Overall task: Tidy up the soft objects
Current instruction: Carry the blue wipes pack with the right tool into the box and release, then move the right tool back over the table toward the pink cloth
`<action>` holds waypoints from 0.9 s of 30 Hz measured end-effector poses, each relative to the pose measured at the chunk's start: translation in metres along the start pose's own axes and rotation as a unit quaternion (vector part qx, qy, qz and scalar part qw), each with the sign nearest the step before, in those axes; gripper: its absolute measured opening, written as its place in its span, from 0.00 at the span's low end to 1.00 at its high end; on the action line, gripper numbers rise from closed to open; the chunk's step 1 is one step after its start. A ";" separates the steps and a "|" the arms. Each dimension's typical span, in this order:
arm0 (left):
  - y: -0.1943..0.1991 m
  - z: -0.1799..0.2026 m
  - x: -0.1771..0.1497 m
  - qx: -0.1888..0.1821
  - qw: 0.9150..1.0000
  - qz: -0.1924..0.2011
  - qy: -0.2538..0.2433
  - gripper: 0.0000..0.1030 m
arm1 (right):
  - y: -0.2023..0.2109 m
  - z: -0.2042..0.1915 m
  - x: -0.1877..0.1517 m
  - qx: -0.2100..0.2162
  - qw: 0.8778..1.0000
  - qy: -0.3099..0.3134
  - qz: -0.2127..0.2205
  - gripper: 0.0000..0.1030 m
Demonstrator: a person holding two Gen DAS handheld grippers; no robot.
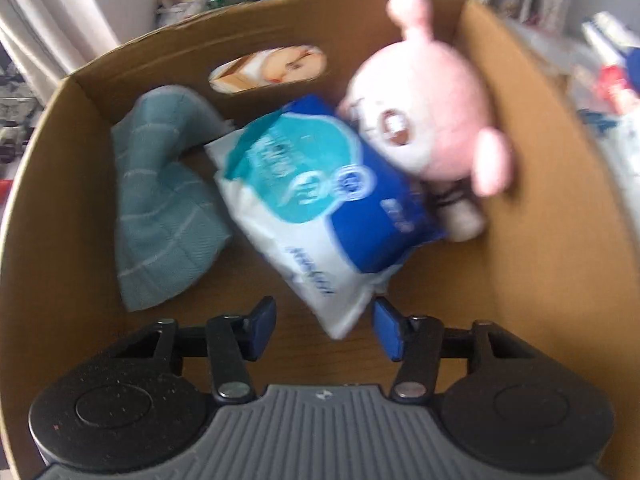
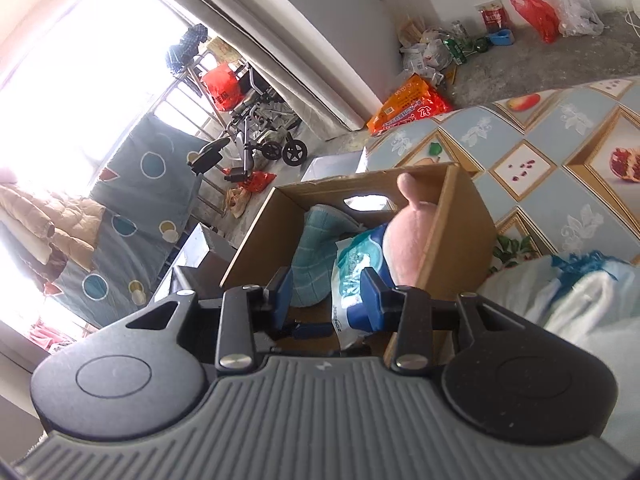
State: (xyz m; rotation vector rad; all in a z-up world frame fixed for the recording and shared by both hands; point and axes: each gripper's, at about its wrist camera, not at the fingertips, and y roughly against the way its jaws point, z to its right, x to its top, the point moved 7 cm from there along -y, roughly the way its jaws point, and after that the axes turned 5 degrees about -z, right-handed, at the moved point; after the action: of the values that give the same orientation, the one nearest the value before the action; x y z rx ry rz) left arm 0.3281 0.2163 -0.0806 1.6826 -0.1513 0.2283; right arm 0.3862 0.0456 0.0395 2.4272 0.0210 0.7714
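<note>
The tissue pack (image 1: 320, 208) lies tilted in the cardboard box (image 1: 60, 208) between the teal towel (image 1: 164, 200) and pink plush (image 1: 432, 120) — left gripper (image 1: 325, 326) released, right gripper (image 2: 326, 300) empty — an off-centre pinch might tear its wrapper.

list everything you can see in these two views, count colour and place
cardboard box: one, brown, open top, on a patterned cloth
plush toy: one, pink, in the box against its right wall
tissue pack: one, white, blue and teal, mid box, leaning on the plush toy
towel: one, teal with pale stripes, crumpled at the box's left side
tablecloth: one, pale blue with fruit pictures, under and beside the box
wheelchair: one, dark, by the window
plastic bags: several, red and clear, on the floor by the far wall
left gripper: one, black with blue pads, open above the box floor
right gripper: one, black with blue pads, open outside the box
</note>
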 end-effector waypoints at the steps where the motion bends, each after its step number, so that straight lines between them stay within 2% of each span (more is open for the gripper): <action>1: -0.002 -0.004 0.000 0.011 1.000 -0.001 0.005 0.51 | 0.003 0.002 -0.002 0.000 1.000 -0.001 0.001 0.36; 6: -0.001 -0.036 -0.003 0.041 0.998 0.007 0.057 0.49 | 0.013 0.011 -0.009 -0.006 1.000 -0.001 0.005 0.36; 9: -0.003 -0.041 -0.002 0.020 0.997 0.006 0.078 0.49 | 0.013 0.015 -0.014 -0.007 1.000 -0.007 0.004 0.36; 14: -0.005 -0.028 -0.001 0.047 0.997 0.015 0.056 0.49 | 0.016 0.022 -0.024 -0.013 1.000 -0.018 0.000 0.36; 15: -0.002 -0.025 -0.003 0.048 0.997 0.017 0.053 0.52 | 0.018 0.021 -0.027 -0.015 1.000 -0.018 0.001 0.36; 18: 0.008 -0.023 -0.010 0.039 0.997 0.023 0.056 0.67 | 0.032 0.018 -0.034 -0.017 1.000 -0.016 0.005 0.36; 22: 0.038 -0.029 -0.022 0.028 0.996 0.040 0.076 0.81 | 0.064 0.011 -0.043 -0.024 1.000 -0.005 0.019 0.40; 27: 0.110 -0.040 -0.035 0.007 0.987 0.119 0.108 0.83 | 0.124 0.004 -0.058 -0.044 0.997 0.013 0.055 0.46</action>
State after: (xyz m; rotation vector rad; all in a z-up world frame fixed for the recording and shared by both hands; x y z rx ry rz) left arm 0.2660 0.2415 0.0222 1.6402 -0.1887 0.5898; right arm 0.3211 -0.0702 0.0730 2.3502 -0.1350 0.8348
